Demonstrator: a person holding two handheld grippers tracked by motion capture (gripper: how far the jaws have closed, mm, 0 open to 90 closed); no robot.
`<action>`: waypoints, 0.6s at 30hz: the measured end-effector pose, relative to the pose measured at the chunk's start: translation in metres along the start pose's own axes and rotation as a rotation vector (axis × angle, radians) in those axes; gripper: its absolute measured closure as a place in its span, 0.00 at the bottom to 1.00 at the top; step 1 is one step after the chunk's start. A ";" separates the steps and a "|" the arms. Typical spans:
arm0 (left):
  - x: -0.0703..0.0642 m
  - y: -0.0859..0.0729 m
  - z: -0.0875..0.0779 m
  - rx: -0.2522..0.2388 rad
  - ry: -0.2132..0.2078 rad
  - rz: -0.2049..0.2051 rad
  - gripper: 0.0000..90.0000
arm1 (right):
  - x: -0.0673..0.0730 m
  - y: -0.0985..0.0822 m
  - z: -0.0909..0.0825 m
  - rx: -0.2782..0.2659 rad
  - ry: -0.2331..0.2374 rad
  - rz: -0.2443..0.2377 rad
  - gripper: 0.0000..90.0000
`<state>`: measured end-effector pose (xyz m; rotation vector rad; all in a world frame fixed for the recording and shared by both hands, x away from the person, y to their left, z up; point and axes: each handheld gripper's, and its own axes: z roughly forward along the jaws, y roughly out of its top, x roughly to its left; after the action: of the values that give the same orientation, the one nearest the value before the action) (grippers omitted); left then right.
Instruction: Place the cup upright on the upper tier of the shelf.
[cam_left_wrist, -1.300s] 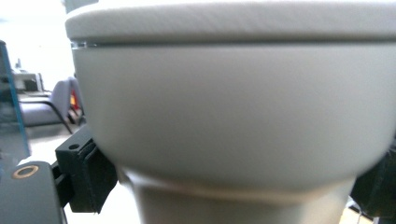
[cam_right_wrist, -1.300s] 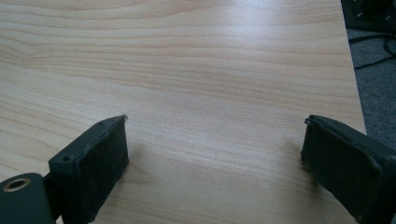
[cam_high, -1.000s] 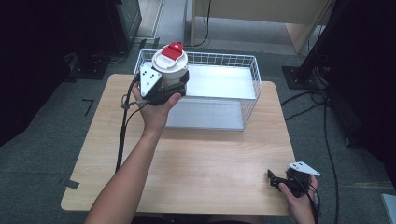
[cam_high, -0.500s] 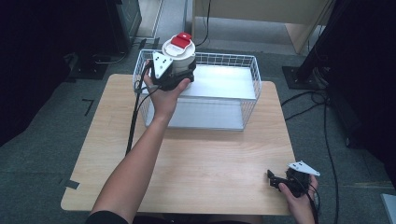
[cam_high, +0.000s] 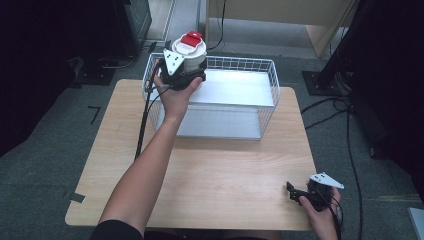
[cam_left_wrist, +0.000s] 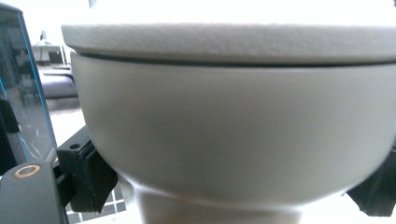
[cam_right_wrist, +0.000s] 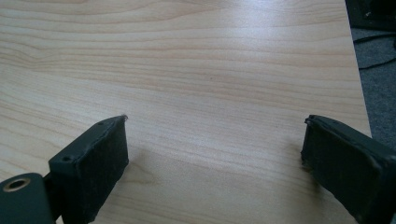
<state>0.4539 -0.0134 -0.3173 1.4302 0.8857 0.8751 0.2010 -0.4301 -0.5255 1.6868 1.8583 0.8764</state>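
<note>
Topping grey carpet, wooden table (cam_high: 200, 175)

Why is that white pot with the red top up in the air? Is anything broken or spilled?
Nothing looks broken or spilled. The left gripper holds the white pot over the wire basket's corner. The right gripper rests open on the table.

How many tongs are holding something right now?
1. The left tongs grip the white jar with the red lid over the wire basket's left end. The right tongs sit open on the table, holding nothing.
</note>
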 end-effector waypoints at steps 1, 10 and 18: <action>0.000 0.000 0.000 0.000 0.001 0.001 0.10 | 0.000 0.000 0.000 -0.001 -0.001 -0.004 0.08; 0.002 0.000 -0.005 0.022 -0.020 -0.002 0.10 | -0.001 0.000 0.000 -0.003 0.004 0.000 0.08; 0.005 -0.004 -0.011 0.037 -0.029 -0.014 0.10 | -0.001 0.000 0.000 -0.003 0.005 0.000 0.08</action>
<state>0.4459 -0.0045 -0.3205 1.4632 0.8935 0.8292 0.2009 -0.4307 -0.5255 1.6846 1.8592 0.8833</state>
